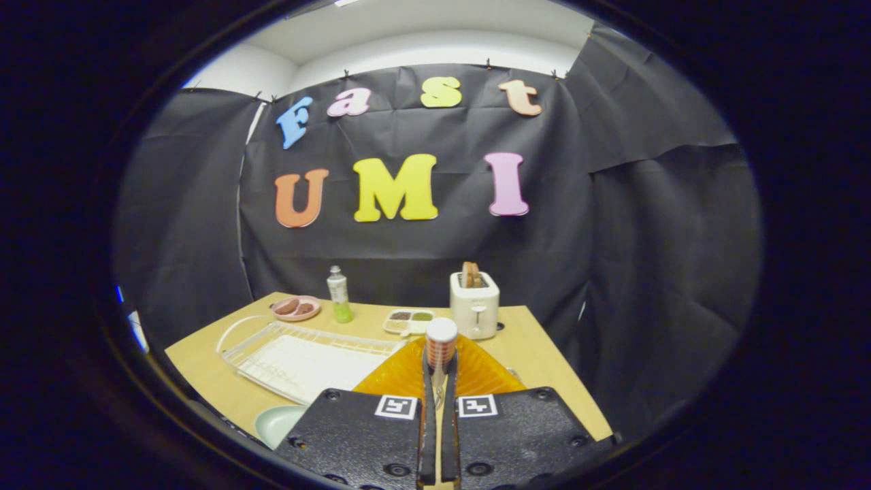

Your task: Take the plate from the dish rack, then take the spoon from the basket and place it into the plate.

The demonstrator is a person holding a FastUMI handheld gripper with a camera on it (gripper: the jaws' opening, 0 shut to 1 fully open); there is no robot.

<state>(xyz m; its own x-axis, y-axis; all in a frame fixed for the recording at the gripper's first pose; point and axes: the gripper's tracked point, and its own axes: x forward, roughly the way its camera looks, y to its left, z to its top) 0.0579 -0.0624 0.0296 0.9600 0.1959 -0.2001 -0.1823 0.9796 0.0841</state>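
A mock kitchen set up inside a recording booth.

You're facing black cloth [422, 252] pinned up as walls, with a plain white wall and ceiling [435, 47] showing above its top edge. In front of you a light wooden bench [204, 361] carries kitchen things: a white toaster [474, 306] with bread in its slots, a white dish rack [306, 357], a pink dish of food [295, 307], a small bottle [339, 294] and a divided snack tray [408, 321].

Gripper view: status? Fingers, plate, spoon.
Gripper fingers nearly closed, a thin utensil, maybe the spoon, between them; grip unclear. Plate on table beside dish rack. Orange basket and a cup just ahead.
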